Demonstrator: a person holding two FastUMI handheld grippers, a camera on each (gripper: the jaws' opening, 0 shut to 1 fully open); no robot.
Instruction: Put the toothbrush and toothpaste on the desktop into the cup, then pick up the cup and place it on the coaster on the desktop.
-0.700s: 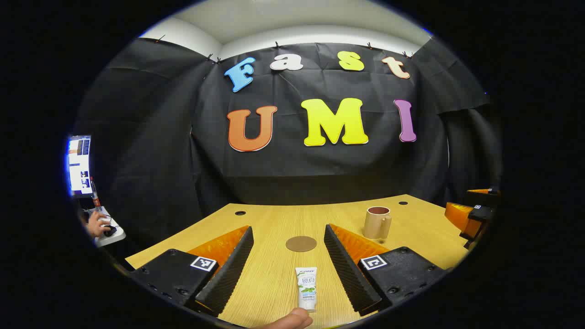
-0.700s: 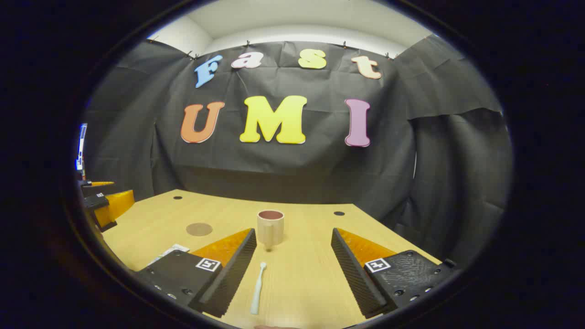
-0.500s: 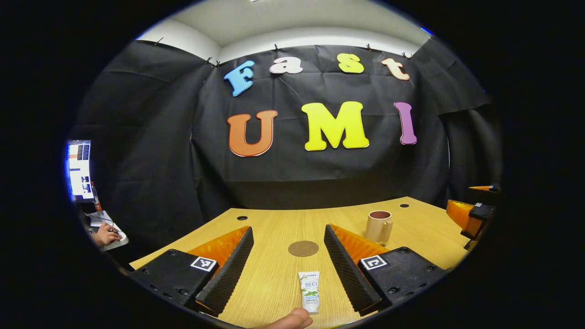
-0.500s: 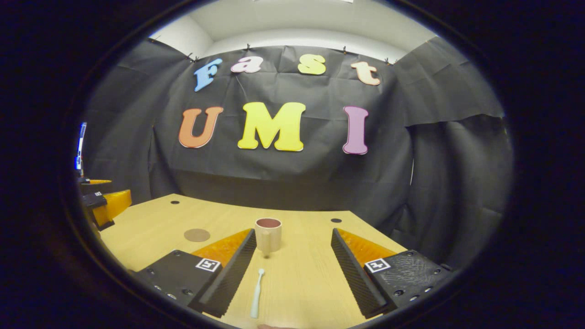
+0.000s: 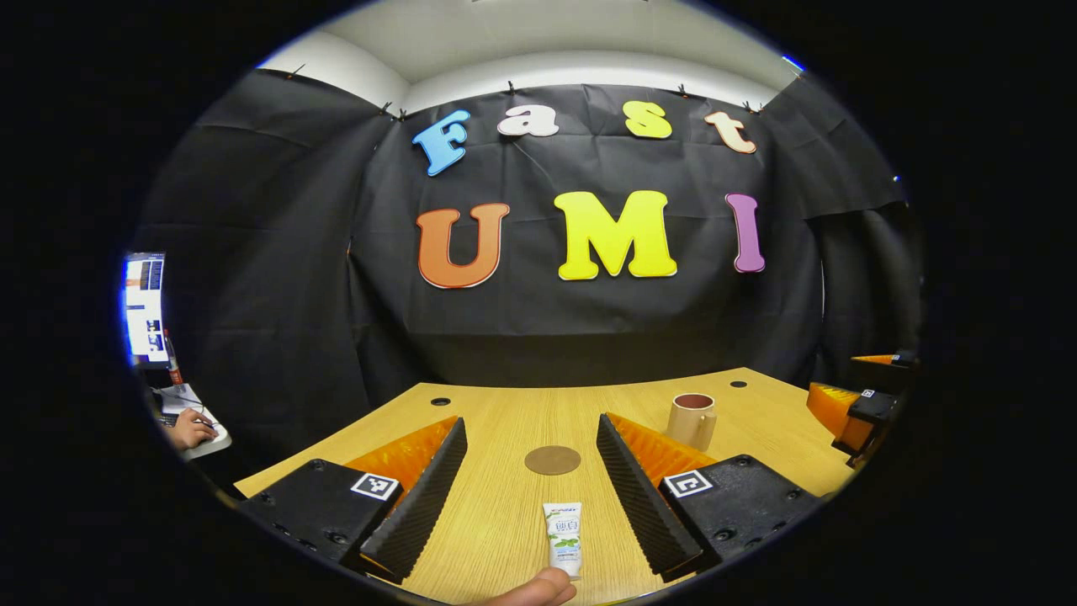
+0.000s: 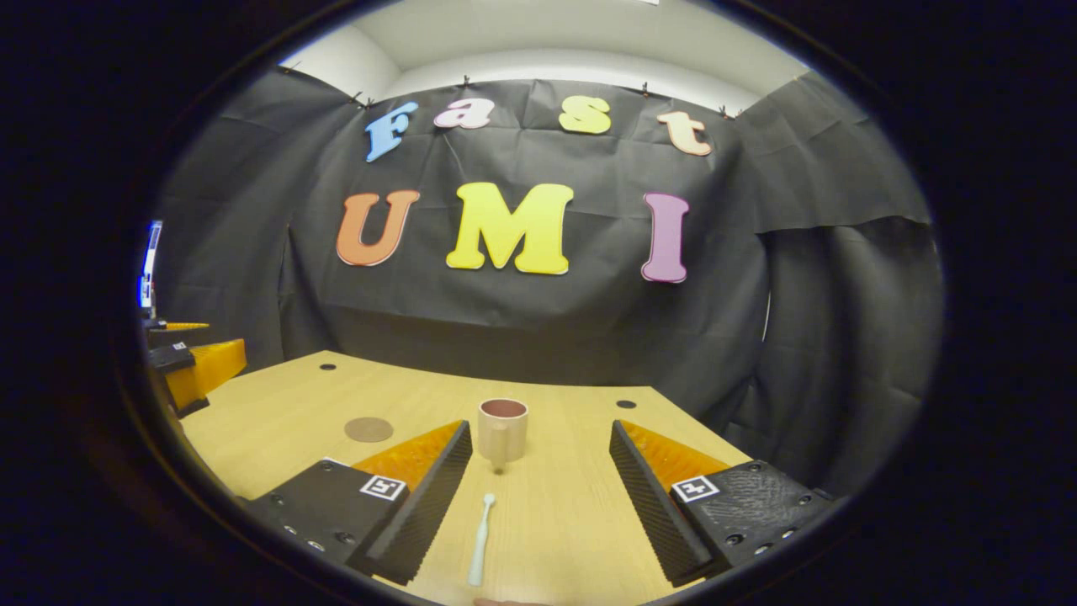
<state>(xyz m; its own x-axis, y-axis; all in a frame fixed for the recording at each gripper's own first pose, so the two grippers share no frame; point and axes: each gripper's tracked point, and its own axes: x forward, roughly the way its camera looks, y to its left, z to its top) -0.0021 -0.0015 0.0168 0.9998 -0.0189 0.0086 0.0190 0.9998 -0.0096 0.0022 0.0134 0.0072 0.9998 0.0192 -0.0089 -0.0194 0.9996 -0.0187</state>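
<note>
Lying flat on the light wooden desktop (image 5: 505,522), the white toothpaste tube (image 5: 564,539) sits between the wide-spread fingers of the left gripper (image 5: 532,484), near the close edge — the jaws hold nothing. Beyond it the round brown coaster (image 5: 553,460) has bare wood around it. The right gripper (image 6: 538,497), jaws equally wide and empty, frames the pale slender toothbrush (image 6: 480,539); the beige mug-shaped cup (image 6: 502,429) stands upright just beyond — well short of the far edge.

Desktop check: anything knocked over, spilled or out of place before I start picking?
Nothing stands out. The cup stands upright, the toothbrush and toothpaste lie flat on the desktop, and the coaster is bare. Both grippers are open.
</note>
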